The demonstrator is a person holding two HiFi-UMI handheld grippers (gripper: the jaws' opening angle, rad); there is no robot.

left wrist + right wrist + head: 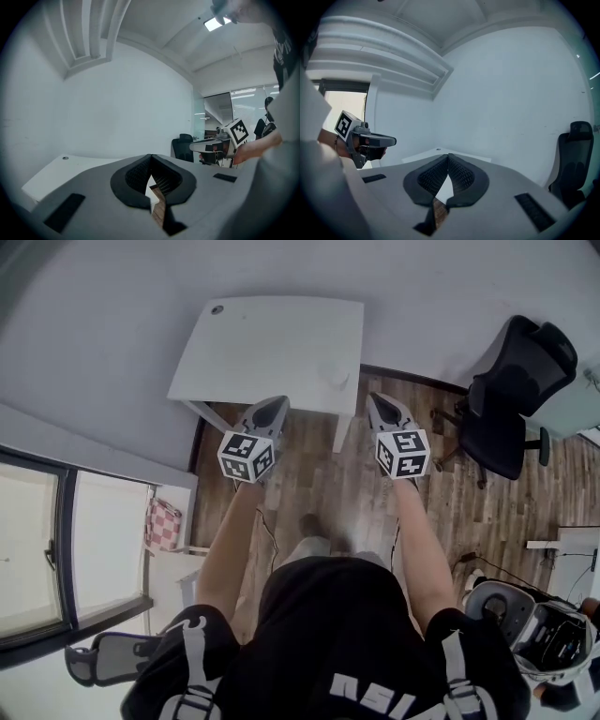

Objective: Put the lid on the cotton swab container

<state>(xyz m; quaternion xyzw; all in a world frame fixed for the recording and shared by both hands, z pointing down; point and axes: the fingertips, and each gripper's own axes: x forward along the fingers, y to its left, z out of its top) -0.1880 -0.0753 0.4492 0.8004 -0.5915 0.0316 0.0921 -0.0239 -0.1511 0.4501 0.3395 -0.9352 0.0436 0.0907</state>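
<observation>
A white table [272, 348] stands ahead of me against the wall. Near its right front corner lies a small pale round thing [336, 378], too faint to identify; no lid or container is plainly visible. My left gripper [277, 403] is held out over the wooden floor just short of the table's front edge, its jaws shut and empty [151, 157]. My right gripper [377, 397] hovers level with it, beside the table's right corner, also shut with nothing between its pads [448, 156]. Each gripper shows in the other's view: the right gripper [220, 144] and the left gripper [370, 140].
A black office chair [511, 395] stands to the right of the table. A window [37, 549] runs along the left wall, with a red-checked cloth [164, 524] below it. Grey and white equipment [534, 629] sits on the floor at lower right.
</observation>
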